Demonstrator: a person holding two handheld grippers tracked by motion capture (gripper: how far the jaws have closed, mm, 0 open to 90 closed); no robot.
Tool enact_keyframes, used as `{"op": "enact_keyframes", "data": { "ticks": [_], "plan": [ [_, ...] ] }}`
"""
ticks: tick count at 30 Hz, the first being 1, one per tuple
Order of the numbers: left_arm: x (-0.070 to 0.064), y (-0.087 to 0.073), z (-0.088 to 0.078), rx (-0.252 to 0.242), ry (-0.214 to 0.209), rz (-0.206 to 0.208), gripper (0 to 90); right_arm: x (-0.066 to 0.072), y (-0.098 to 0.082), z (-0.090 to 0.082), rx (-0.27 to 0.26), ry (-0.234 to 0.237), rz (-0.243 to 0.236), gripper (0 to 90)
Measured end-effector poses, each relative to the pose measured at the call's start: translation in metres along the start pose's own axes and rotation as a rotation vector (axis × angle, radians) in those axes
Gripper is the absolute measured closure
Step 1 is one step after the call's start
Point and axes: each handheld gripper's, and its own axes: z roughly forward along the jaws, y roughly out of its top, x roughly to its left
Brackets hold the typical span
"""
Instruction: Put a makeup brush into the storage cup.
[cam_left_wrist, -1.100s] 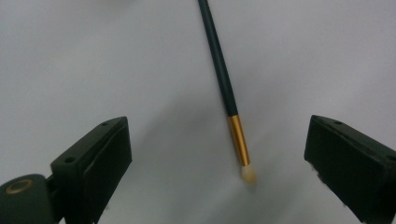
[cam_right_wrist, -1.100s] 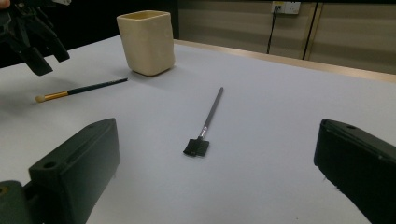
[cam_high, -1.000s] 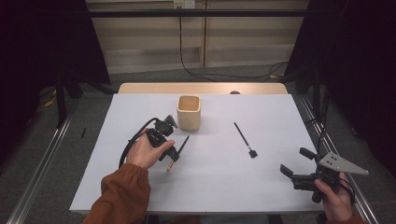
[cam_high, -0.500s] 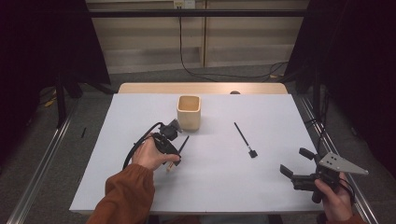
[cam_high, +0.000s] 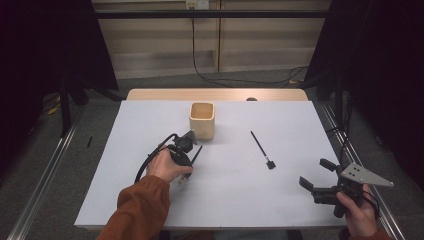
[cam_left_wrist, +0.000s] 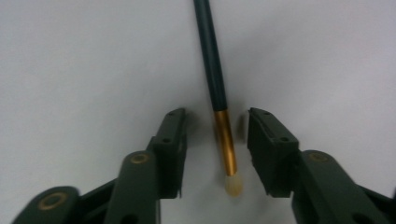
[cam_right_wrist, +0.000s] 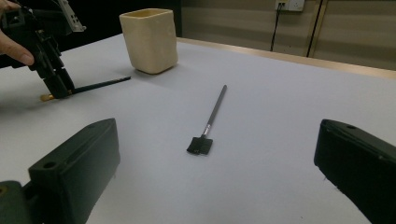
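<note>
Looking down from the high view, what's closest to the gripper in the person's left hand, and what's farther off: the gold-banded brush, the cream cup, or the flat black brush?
1. Gold-banded brush: right at the left gripper, lying between its jaws, which have just been closing.
2. Cream cup: just beyond, up and slightly right.
3. Flat black brush: farthest, out to the right, mid-table.

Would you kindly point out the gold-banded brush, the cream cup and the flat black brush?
gold-banded brush (cam_left_wrist: 224, 140), left gripper view, on its gold band.
cream cup (cam_high: 202, 123), high view, on its front wall.
flat black brush (cam_right_wrist: 200, 145), right gripper view, on its black head.
</note>
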Motion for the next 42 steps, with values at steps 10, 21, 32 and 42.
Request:
{"op": "enact_keyframes", "data": {
  "ticks": [10, 21, 32, 42],
  "plan": [
    [0.001, 0.005, 0.001, 0.037, 0.023, -0.002, 72.9, 0.000, 0.000, -0.001, 0.002, -0.004, 0.001, 0.0],
    [0.000, 0.008, 0.002, 0.053, 0.036, 0.017, 84.3, 0.000, -0.001, 0.000, 0.005, -0.002, 0.006, 0.0],
    [0.014, 0.003, -0.001, 0.021, -0.057, -0.004, 84.8, 0.000, -0.001, 0.000, 0.005, 0.000, 0.008, 0.0],
    [0.023, -0.009, -0.004, -0.033, -0.104, 0.000, 84.7, 0.001, -0.001, 0.001, 0.010, 0.005, 0.011, 0.0]
  ]
}}
